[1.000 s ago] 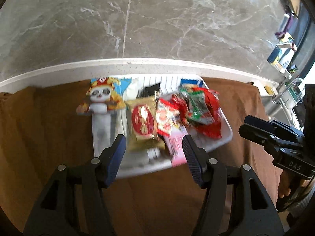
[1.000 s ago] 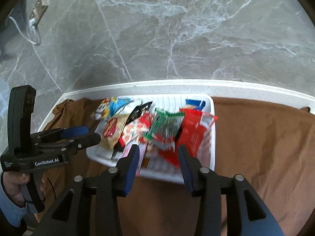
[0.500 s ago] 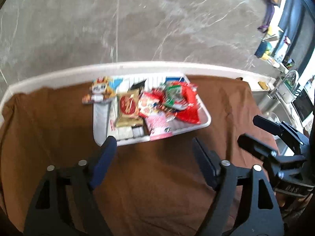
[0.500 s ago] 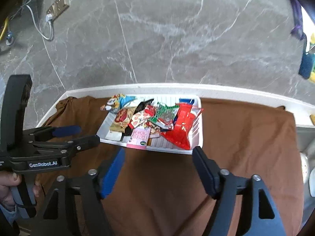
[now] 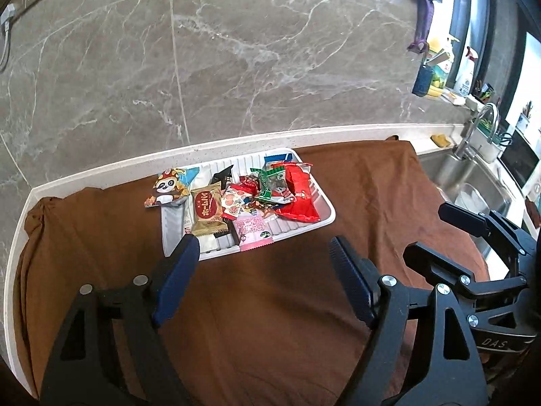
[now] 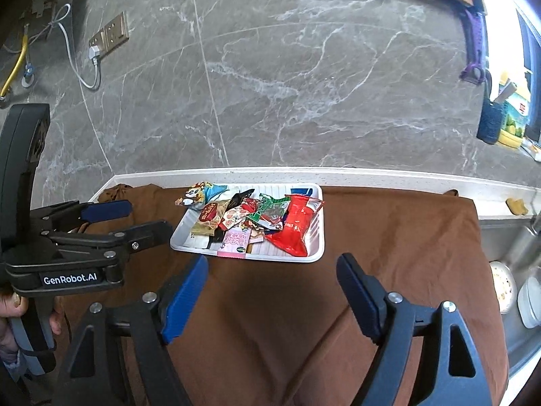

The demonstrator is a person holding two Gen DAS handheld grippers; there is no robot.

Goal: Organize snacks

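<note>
The left claw [image 5: 263,253] is spread wide and holds nothing, hanging above the brown cloth [image 5: 270,304] just in front of the white tray [image 5: 324,218]. The right claw [image 6: 272,270] is likewise wide and empty, above the same cloth on the near side of the tray [image 6: 316,237].

The tray sits near the counter's back edge, close to the marble wall [image 5: 236,67], and carries the heap of snacks. A panda packet [image 5: 167,187] overhangs the tray's left rim onto the cloth. Beside it lies a gold packet with a red oval [image 5: 207,211], then a pink packet [image 5: 253,230] sticking out over the near rim. A red bag [image 5: 299,199] lies along the right side, with a green wrapper [image 5: 272,182] partly on top of it.

A steel sink [image 5: 473,196] lies beyond the counter's right end.
</note>
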